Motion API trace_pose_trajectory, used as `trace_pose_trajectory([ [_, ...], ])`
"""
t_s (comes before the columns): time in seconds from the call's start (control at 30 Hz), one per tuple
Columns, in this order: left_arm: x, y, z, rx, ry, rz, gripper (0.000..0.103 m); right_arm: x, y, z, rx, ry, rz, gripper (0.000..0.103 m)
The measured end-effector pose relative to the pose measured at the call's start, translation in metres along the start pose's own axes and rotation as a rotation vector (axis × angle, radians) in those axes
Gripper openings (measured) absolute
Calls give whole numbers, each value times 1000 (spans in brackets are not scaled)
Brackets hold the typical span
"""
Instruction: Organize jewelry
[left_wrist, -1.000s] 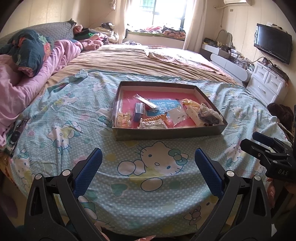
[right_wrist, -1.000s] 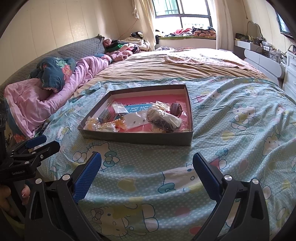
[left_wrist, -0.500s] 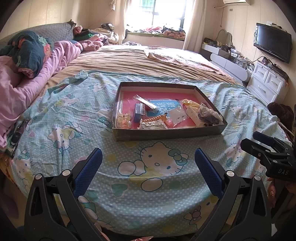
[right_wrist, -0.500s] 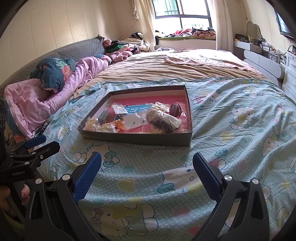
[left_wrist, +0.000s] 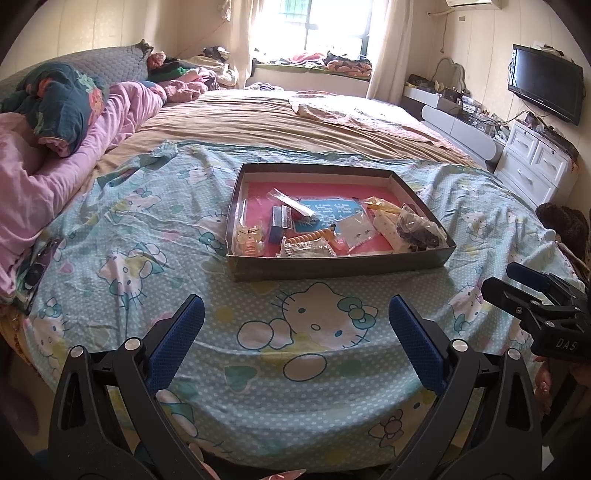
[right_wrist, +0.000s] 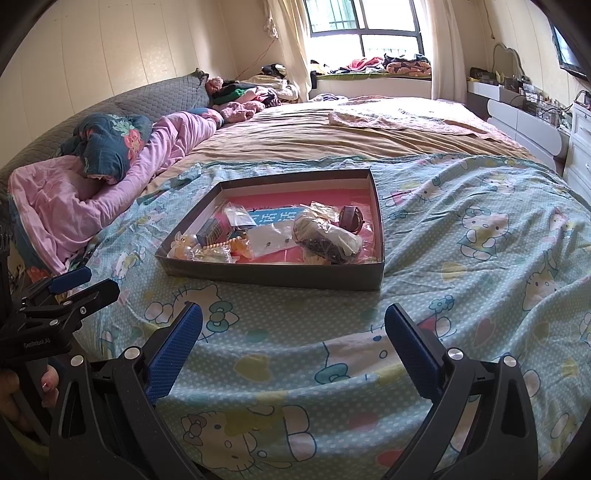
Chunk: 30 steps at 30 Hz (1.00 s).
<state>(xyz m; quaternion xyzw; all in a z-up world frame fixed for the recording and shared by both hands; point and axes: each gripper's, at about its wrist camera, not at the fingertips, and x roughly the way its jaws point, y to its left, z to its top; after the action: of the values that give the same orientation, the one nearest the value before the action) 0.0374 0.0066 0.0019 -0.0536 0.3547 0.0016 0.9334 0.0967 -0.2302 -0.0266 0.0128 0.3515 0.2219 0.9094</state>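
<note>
Both grippers, left gripper (left_wrist: 295, 325) and right gripper (right_wrist: 293, 332), remain spread and empty short of the tray (left_wrist: 340, 267), where we see the bagged jewelry (left_wrist: 417, 230) unmoved, so sorting stands unadvanced.

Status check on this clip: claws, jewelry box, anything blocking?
Left claw open, empty, short of box. Right claw open, empty, alongside. Shallow box on bedspread, bagged jewelry jumbled inside. Path to box clear.
</note>
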Motion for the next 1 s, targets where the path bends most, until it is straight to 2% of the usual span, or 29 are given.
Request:
trace_pose_trajectory([
  [1.0,2,7,-4,9,28,7,93,2,-5,-1,0,10,-2,98],
])
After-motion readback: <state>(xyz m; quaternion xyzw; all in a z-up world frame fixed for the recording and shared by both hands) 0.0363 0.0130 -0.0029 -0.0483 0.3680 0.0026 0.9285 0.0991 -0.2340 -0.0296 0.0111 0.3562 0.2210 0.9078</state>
